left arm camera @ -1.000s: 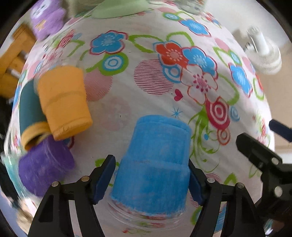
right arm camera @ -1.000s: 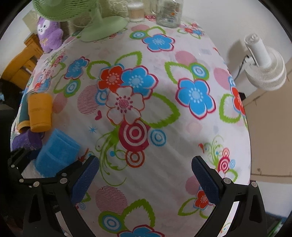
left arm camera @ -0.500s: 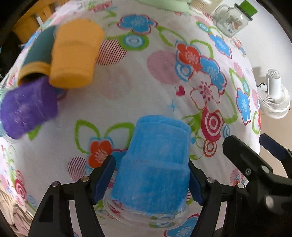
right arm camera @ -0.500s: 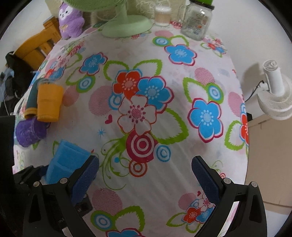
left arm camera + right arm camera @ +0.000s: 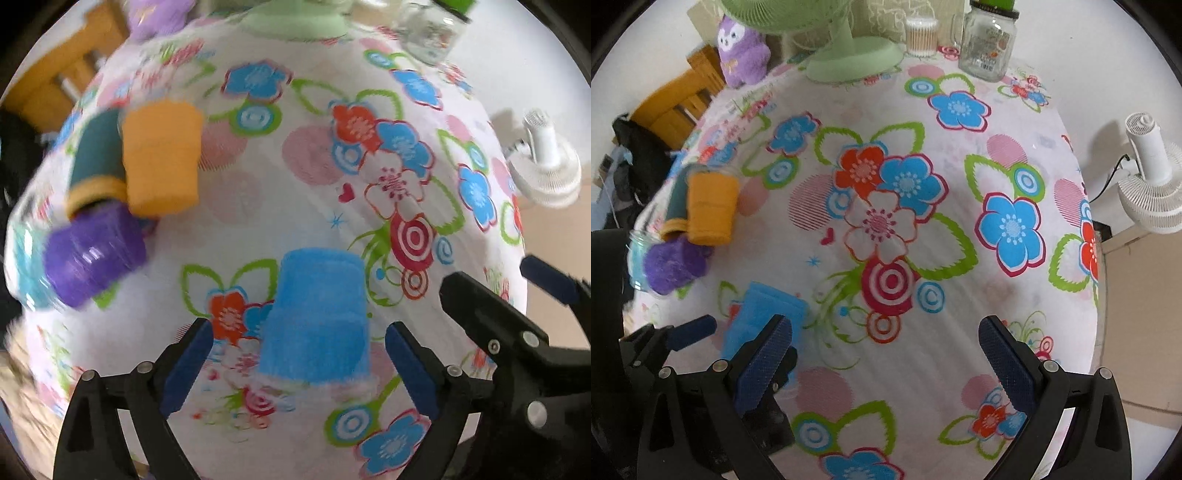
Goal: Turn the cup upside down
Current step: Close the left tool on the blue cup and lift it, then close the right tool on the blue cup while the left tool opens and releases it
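Observation:
A blue-sleeved cup [image 5: 316,317] stands upside down on the flowered tablecloth [image 5: 295,206], its clear rim on the cloth. My left gripper [image 5: 299,358] is open, its jaws apart on either side of the cup and not touching it. The cup also shows in the right wrist view [image 5: 764,314], partly behind my right gripper's left finger. My right gripper [image 5: 886,354] is open and empty above the cloth, to the right of the cup.
An orange cup [image 5: 160,160], a dark green cup [image 5: 98,162] and a purple cup [image 5: 92,258] lie clustered at the table's left edge. A green fan base [image 5: 855,61], a glass jar [image 5: 988,44] and a purple plush toy [image 5: 742,51] stand at the back. A white fan [image 5: 1148,177] stands off the right edge.
My left gripper has opened and let go of the blue cup, which now stands upside down on the cloth. The right gripper stays open and has shifted little.

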Tool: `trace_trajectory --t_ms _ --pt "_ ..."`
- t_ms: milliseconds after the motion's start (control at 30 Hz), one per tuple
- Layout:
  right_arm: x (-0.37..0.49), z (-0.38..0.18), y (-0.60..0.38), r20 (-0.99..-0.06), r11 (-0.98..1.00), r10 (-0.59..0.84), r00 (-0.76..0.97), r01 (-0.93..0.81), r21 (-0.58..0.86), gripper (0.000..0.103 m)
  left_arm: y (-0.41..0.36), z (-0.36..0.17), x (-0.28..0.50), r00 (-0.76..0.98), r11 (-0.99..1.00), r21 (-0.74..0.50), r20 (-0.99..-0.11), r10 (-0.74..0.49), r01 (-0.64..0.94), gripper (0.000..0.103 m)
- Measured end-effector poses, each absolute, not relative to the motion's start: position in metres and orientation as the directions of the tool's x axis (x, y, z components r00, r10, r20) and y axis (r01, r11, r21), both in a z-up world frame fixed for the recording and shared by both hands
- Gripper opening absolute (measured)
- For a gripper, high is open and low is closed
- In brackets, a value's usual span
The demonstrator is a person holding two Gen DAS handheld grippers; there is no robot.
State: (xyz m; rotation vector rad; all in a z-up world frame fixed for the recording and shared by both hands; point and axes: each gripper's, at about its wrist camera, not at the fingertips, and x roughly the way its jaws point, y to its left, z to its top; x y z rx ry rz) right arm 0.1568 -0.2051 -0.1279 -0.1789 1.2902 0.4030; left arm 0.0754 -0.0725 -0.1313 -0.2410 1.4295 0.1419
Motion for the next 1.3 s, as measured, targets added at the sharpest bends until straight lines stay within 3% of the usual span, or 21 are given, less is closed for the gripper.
trace_trajectory --t_ms 133,300,467,700,967,1233,1300 --pt "0.148 -0.112 -0.2 -0.943 0.923 0.234 0.237 -0.36 0.138 0.102 -0.067 -0.107 0.077 0.168 0.991 -0.003 -0.986 0.019 -0.13 0.095" --pt "0.138 -0.101 -0.188 -0.93 0.929 0.276 0.243 -0.318 0.192 0.102 -0.043 -0.103 0.081 0.173 0.993 0.049 -0.983 0.067 -0.103 0.096" --pt "0.133 -0.104 -0.174 -0.932 0.941 0.268 0.243 -0.275 0.199 0.102 -0.017 -0.111 0.076 0.152 0.994 0.069 -0.985 0.082 -0.087 0.096" --pt "0.135 -0.123 -0.151 -0.952 0.958 0.226 0.205 -0.222 0.179 0.102 -0.013 -0.113 0.076 0.201 0.976 0.205 -0.962 0.186 0.075 0.096" --pt "0.145 -0.149 -0.137 -0.977 0.976 0.138 0.163 -0.192 0.106 0.097 -0.008 -0.126 0.089 0.183 0.976 0.163 -0.974 0.136 0.143 0.096" --pt "0.158 -0.174 -0.136 -0.992 0.976 0.067 0.104 -0.212 0.044 0.086 -0.013 -0.136 0.098 0.149 0.978 0.141 -0.982 0.117 0.155 0.096" --pt "0.159 -0.179 -0.135 -0.995 0.973 0.047 0.093 -0.229 0.025 0.079 -0.015 -0.138 0.099 0.141 0.979 0.134 -0.984 0.113 0.152 0.096"
